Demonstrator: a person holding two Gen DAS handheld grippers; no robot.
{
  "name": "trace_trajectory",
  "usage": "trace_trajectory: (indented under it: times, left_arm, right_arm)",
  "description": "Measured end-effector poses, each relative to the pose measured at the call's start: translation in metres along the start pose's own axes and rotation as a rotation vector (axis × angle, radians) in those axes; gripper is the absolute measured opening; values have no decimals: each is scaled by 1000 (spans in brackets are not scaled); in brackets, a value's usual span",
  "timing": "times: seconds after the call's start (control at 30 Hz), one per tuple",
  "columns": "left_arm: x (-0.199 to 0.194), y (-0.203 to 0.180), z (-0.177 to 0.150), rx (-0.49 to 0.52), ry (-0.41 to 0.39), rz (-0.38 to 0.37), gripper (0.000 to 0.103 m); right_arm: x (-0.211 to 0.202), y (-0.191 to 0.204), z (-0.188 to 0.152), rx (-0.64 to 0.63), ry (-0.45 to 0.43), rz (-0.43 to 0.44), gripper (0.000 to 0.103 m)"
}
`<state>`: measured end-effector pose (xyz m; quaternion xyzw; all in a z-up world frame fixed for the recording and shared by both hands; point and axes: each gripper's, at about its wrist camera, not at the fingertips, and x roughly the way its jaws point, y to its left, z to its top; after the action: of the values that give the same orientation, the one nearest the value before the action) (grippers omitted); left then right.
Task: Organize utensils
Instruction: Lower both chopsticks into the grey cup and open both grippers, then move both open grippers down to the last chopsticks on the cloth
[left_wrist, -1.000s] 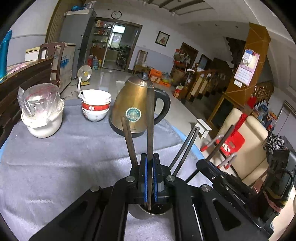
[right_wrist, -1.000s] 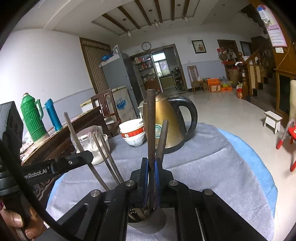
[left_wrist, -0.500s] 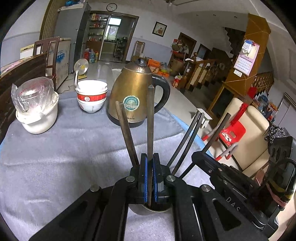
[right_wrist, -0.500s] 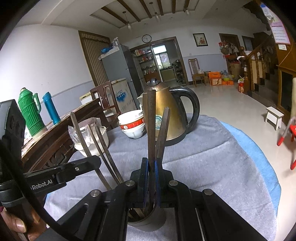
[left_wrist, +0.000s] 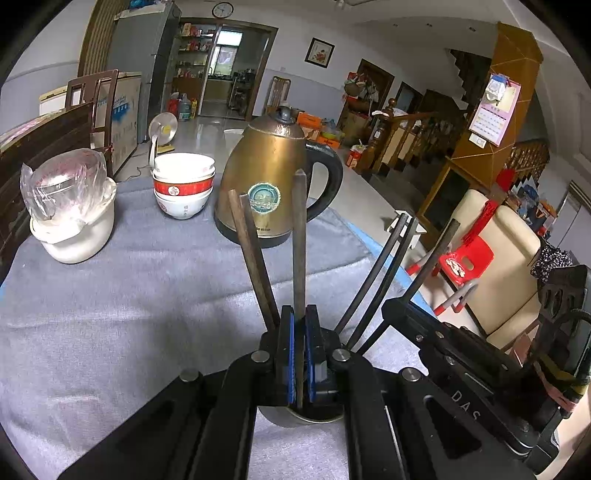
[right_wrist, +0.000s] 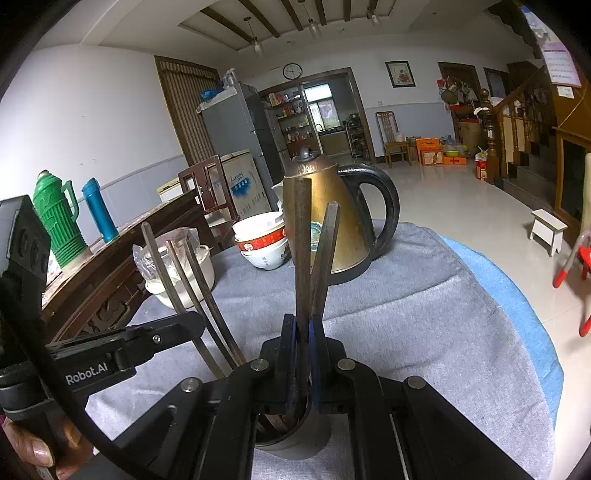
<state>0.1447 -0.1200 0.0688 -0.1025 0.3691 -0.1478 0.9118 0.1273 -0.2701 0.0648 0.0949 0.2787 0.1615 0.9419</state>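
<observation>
Over grey cloth (left_wrist: 110, 314), both grippers (left_wrist: 299, 354) (right_wrist: 303, 362) clamping upright chopsticks (left_wrist: 299, 240) (right_wrist: 302, 251), metal cup (right_wrist: 299, 439) sitting beneath jaws.

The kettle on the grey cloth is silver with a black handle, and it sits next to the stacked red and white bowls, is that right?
Not quite. The kettle is brass-gold, not silver, as the left wrist view shows. The rest holds: its handle is black, it stands on the grey cloth, and the stacked red and white bowls sit right beside it.
</observation>
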Motion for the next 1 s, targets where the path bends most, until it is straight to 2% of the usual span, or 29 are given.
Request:
trace_trajectory:
  times: [0.27, 0.37, 0.4, 0.43, 0.47, 0.5, 0.53, 0.57, 0.7, 0.83, 0.87, 1.0]
  left_arm:
    - [1, 3, 3, -19, 10, 3, 6]
    - [-9, 6, 6, -37, -20, 0, 7]
    - [-14, 7, 8, -45, -32, 1, 8]
    - [-18, 8, 10, -50, -38, -1, 12]
    - [-24, 10, 12, -59, -49, -4, 24]
    - [-33, 12, 14, -70, -68, -4, 32]
    - [-41, 15, 16, -79, -91, 0, 46]
    - [-49, 17, 17, -86, -116, 5, 49]
    - [-80, 28, 16, -97, -176, 12, 53]
    - [-113, 50, 1, -116, -244, 73, 71]
    - [-116, 56, -3, -117, -247, 92, 75]
    - [-116, 86, -38, -143, -184, 174, 76]
  right_arm:
    - [3, -4, 1, 13, 13, -4, 9]
    - [4, -2, 3, -2, 24, -20, 11]
    - [4, -1, 3, -8, 25, -28, 17]
    - [2, 0, 4, -12, 22, -35, 27]
    - [1, 0, 6, -12, 17, -39, 31]
    - [-3, 1, 7, -11, 6, -46, 48]
    - [-6, 1, 8, -9, -6, -53, 70]
    - [-13, 2, 10, -8, -40, -61, 73]
    - [-36, 3, 17, -8, -99, -88, 73]
    - [-60, 4, 17, -5, -145, -102, 73]
    - [-66, 4, 16, 1, -155, -103, 73]
    - [-86, 3, -2, 30, -144, -87, 74]
